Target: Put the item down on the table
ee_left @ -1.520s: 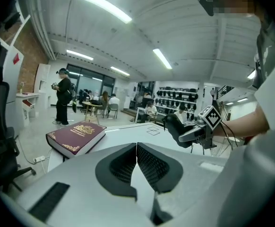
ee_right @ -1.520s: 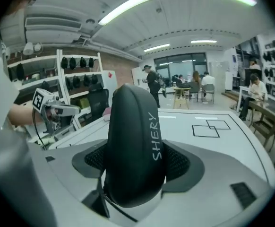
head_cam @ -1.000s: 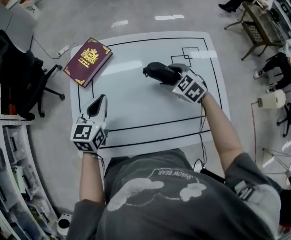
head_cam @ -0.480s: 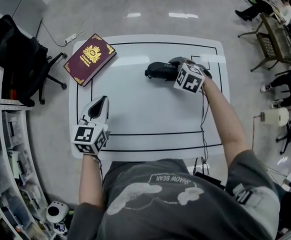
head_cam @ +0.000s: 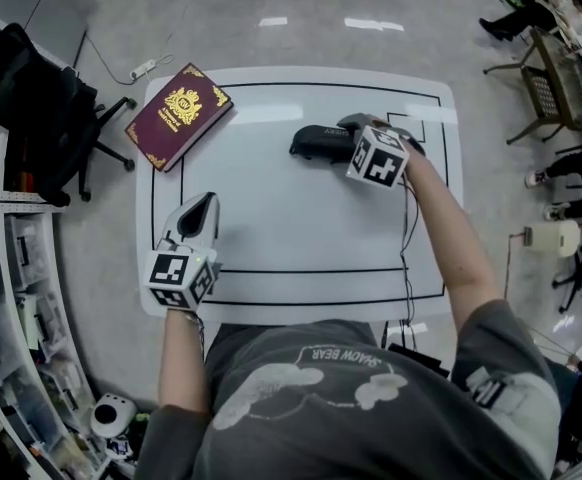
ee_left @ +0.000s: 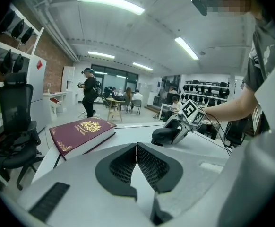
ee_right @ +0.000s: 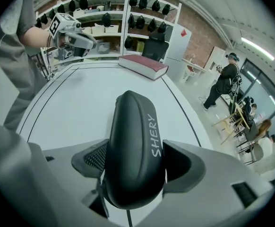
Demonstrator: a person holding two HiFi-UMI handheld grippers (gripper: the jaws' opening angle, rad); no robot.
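The right gripper [head_cam: 343,136] has its fingers closed on a black hard case [ee_right: 133,141]. The case stands between the pads, which press on both of its sides. White lettering on the case reads "SHERY". The case sits upper centre of the white tabletop [head_cam: 291,218] and appears to rest on it. The left gripper [head_cam: 203,206] is at lower left, with its fingers pressed together and nothing between them. A maroon book [head_cam: 178,116] with a gold crest lies at upper left; its lettering is illegible.
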